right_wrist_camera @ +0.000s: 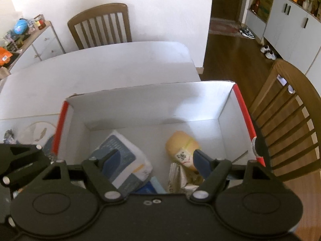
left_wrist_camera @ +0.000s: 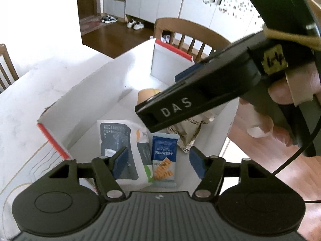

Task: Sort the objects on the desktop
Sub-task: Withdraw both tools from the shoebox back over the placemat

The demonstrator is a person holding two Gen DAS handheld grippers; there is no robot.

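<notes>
A white cardboard box with red-edged ends stands on the white table; it also shows in the right wrist view. Inside lie a grey-and-white pouch, a blue cracker packet, a tan foil snack bag and a yellow bun-shaped thing with a label. My left gripper is open and empty over the box's near end. My right gripper is open and empty above the box; its body crosses the left wrist view.
A wooden chair stands beside the box's right end, another chair at the table's far side. Small items lie on the table left of the box. A cabinet with clutter stands at the far left.
</notes>
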